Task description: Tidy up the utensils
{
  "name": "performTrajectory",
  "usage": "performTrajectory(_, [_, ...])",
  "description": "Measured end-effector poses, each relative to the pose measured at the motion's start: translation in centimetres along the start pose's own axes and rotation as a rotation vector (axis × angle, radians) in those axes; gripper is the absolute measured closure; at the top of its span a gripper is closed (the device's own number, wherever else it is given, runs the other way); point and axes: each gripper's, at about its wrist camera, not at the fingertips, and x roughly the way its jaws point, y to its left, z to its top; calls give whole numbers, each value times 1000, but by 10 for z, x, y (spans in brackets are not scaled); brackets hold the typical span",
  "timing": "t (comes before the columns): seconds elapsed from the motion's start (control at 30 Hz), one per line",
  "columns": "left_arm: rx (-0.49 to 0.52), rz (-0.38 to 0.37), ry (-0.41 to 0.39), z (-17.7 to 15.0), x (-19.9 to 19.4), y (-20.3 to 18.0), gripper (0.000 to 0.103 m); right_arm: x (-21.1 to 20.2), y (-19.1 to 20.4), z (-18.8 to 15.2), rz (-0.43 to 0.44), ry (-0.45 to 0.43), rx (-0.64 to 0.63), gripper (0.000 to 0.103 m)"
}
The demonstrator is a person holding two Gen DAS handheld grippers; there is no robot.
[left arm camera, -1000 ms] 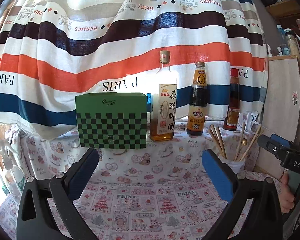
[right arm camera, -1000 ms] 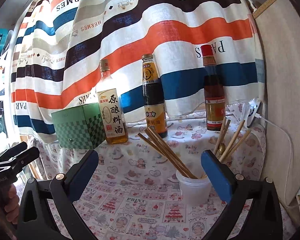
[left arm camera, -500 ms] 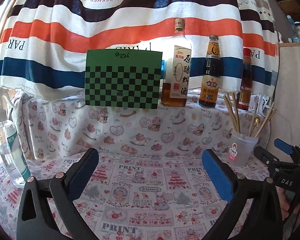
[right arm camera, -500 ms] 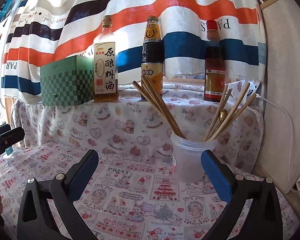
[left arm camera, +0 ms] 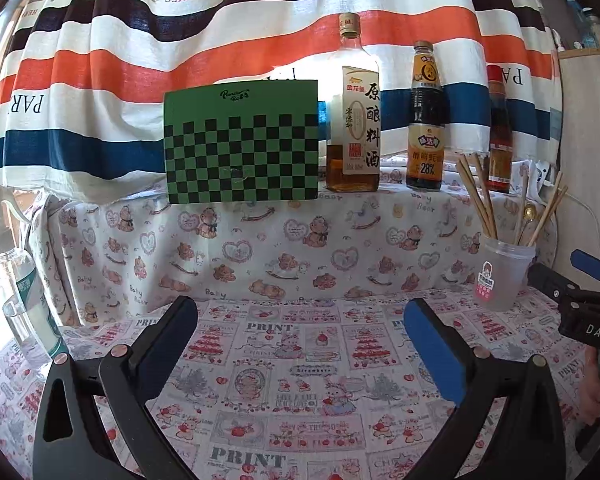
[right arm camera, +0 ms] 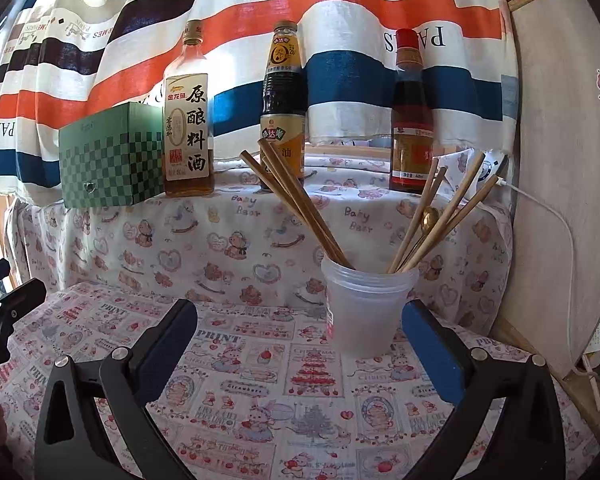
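Note:
A translucent plastic cup stands on the printed tablecloth, just ahead of my right gripper and a little right of its centre line. Wooden chopsticks lean left out of it; more chopsticks and a gold spoon lean right. My right gripper is open and holds nothing. In the left wrist view the same cup sits far right with its chopsticks. My left gripper is open over bare cloth, empty. The right gripper shows at that view's right edge.
On the raised cloth-covered shelf behind stand a green checkered box, a cooking wine bottle, a dark sauce bottle and a red-capped bottle. A spray bottle stands at far left. A wooden board and white cable flank the right.
Both grippers have come down lower toward the table and the views now look level at the shelf. The cup is larger and nearer in the right wrist view. Both stay open.

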Motion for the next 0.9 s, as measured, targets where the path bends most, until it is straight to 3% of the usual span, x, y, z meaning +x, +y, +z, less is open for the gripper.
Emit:
performTrajectory(0.3, [-49, 34, 1, 0, 1, 10, 1, 0, 0, 0, -15, 3, 1, 0])
performTrajectory(0.9, [-9, 13, -2, 1, 1, 2, 0, 2, 3, -1, 16, 18, -8, 0])
